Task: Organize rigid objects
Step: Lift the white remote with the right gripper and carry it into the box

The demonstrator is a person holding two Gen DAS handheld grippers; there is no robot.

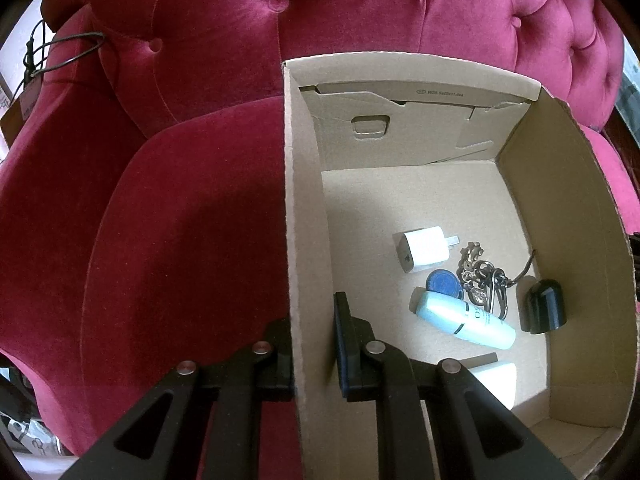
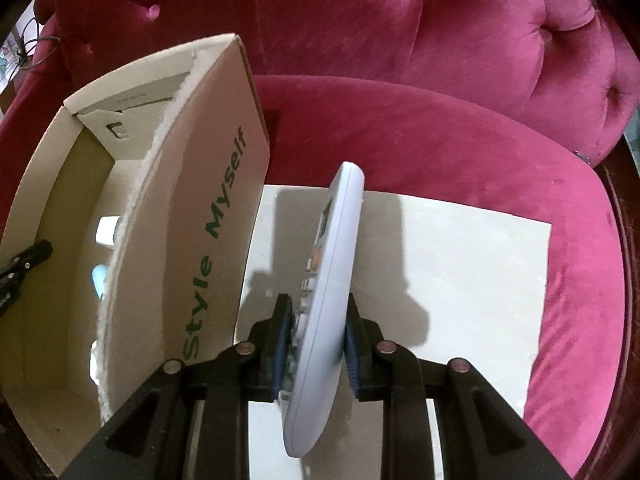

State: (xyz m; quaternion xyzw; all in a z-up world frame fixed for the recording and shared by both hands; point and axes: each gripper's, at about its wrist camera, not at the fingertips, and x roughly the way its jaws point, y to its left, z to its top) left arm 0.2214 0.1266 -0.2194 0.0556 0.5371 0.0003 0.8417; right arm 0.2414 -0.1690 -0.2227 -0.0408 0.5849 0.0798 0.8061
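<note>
While the right gripper (image 2: 314, 350) pinches the slim white plastic remote (image 2: 326, 280) edge-on near one end above the white board (image 2: 460, 264), it could pivot out; left gripper (image 1: 314, 354) clamps the tan cardboard box's (image 1: 568, 216) wall.

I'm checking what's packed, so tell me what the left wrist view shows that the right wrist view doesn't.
Only the left wrist view: the keys, black cap and whole blue tube on the box floor, with the left gripper shut on the box wall. Only the right: the right gripper shut on a white remote above a white board. Both: the cardboard box, white charger and red sofa.
</note>
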